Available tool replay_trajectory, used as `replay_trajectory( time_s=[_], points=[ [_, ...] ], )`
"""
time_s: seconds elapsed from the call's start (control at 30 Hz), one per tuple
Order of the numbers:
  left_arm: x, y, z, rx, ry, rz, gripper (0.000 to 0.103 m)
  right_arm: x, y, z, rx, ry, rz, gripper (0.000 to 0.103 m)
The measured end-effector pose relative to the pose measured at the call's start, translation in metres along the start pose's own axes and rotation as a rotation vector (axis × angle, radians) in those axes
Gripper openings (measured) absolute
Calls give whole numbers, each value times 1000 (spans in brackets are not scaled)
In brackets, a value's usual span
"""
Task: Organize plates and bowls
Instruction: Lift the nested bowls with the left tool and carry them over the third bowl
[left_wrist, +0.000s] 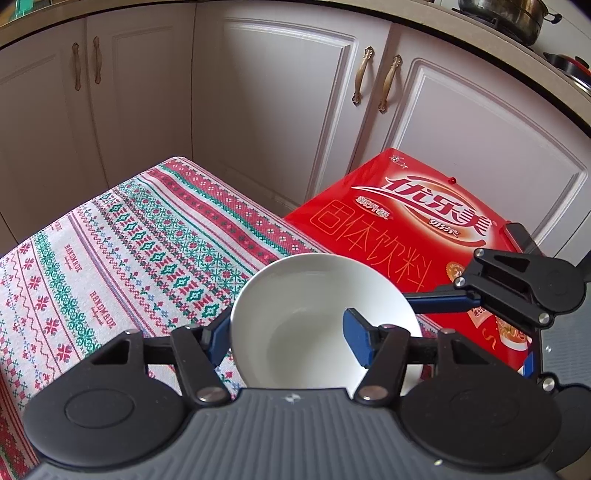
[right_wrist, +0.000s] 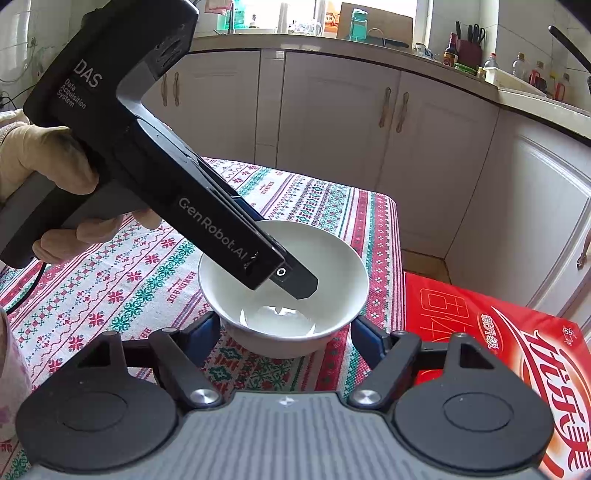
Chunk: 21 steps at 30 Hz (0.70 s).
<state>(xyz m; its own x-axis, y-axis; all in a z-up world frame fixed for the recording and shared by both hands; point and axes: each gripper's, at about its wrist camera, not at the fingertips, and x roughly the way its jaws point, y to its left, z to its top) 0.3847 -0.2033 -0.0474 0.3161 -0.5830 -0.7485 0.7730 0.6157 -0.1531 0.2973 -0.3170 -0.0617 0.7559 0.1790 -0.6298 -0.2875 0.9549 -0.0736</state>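
- Left wrist view: left hand-held gripper (left_wrist: 291, 334) clamps the white bowl's (left_wrist: 314, 291) rim, one finger inside.
- Right wrist view only: bowl sits on the patterned tablecloth (right_wrist: 129, 266); right hand-held gripper (right_wrist: 286, 334) straddles its base, looks not quite touching.

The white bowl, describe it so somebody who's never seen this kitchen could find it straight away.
Start at the small table with the red and green patterned cloth in front of the white cabinets. Near its edge beside the red printed carton sits a round, glossy white ceramic bowl, empty. It is the only dish there, with gripper fingers on its rim.
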Motion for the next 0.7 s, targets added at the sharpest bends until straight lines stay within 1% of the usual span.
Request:
replay_trajectory(
  time_s=[0.33,0.7],
  points=[
    [-21,-11,-10,-2,-8,10,61,-15,12,0,-6,6,18,82],
    [-61,-35,-21,3,-53,34,62,-53,30,1,-20,-19,28,82]
  ],
)
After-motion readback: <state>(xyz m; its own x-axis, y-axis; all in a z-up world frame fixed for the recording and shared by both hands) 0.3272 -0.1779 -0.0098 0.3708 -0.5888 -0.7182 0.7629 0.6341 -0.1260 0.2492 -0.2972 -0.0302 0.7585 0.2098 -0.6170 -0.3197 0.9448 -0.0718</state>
